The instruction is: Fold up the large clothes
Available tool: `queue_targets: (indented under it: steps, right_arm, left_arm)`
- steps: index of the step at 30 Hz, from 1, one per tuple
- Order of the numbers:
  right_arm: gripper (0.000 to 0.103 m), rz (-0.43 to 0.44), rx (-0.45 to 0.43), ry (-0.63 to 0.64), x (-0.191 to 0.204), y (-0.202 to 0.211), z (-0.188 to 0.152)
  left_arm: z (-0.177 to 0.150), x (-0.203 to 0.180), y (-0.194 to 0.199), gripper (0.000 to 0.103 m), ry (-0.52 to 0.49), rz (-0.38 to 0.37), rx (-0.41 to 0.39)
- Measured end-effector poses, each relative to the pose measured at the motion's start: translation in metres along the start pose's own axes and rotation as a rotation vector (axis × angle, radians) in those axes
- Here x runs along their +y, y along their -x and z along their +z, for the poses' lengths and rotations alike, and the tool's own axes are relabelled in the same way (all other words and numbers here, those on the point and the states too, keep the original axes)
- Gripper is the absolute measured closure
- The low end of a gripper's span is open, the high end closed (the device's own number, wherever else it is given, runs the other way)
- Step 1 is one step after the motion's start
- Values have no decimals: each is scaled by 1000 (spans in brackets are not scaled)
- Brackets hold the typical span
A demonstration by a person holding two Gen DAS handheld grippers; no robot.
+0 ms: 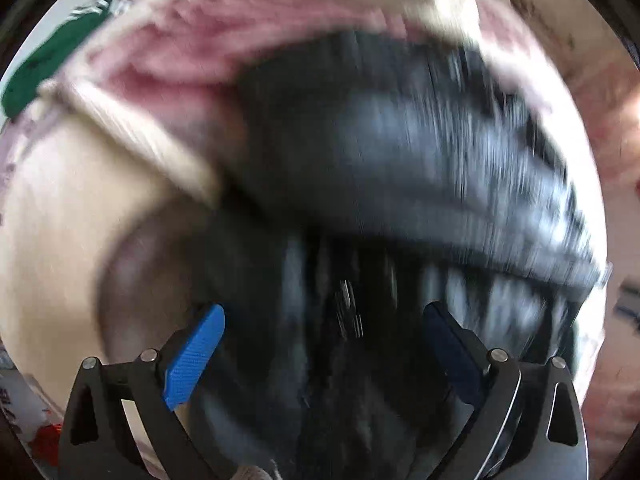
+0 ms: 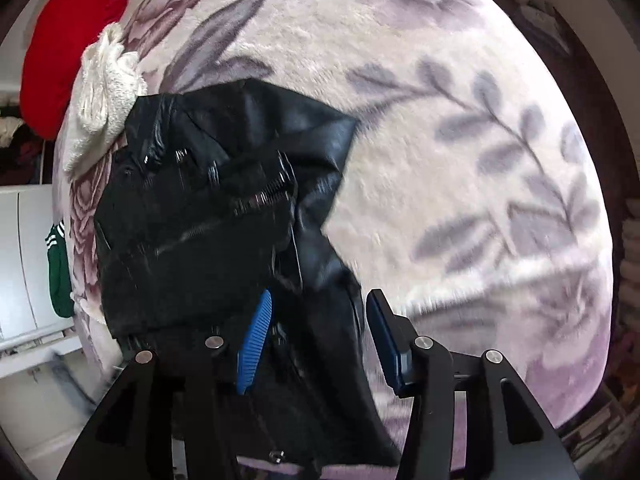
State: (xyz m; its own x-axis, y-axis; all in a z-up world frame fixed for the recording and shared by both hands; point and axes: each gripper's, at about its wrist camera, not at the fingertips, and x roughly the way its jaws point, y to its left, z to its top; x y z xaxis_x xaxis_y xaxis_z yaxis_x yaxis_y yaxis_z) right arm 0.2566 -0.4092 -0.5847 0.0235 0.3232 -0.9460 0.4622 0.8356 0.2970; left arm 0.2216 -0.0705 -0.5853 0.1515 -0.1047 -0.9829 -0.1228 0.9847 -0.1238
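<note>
A black leather jacket (image 2: 208, 216) with metal zippers lies bunched on a floral plush blanket (image 2: 460, 128). My right gripper (image 2: 316, 340) is open, its blue fingers on either side of a fold of the jacket at the near edge, not closed on it. In the left wrist view the jacket (image 1: 380, 152) is heavily blurred and fills the middle. My left gripper (image 1: 320, 344) is open, with dark jacket fabric between and below its fingers.
A cream knitted garment (image 2: 104, 96) lies beside the jacket, also seen in the left wrist view (image 1: 132, 128). A red garment (image 2: 60, 40) lies beyond it. A green garment (image 2: 58, 272) hangs by a white cabinet (image 2: 24, 260). A pink blanket (image 1: 224, 40) lies behind.
</note>
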Motion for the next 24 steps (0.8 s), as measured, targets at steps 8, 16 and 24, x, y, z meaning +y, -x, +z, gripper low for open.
queue_targets:
  steps: [8,16,24]
  right_arm:
    - [32,67,18,-13,-4,28,-45]
    - [32,142,62,-5,-46,-1,-21]
    - [99,159,254,75,-56,-95,-8]
  left_arm:
    - [-17,-10,-41,0,-67,53,-41]
    - [-22,-16,-21,0,3,128,-76]
    - [-66,-56,48,0,166,219,-108]
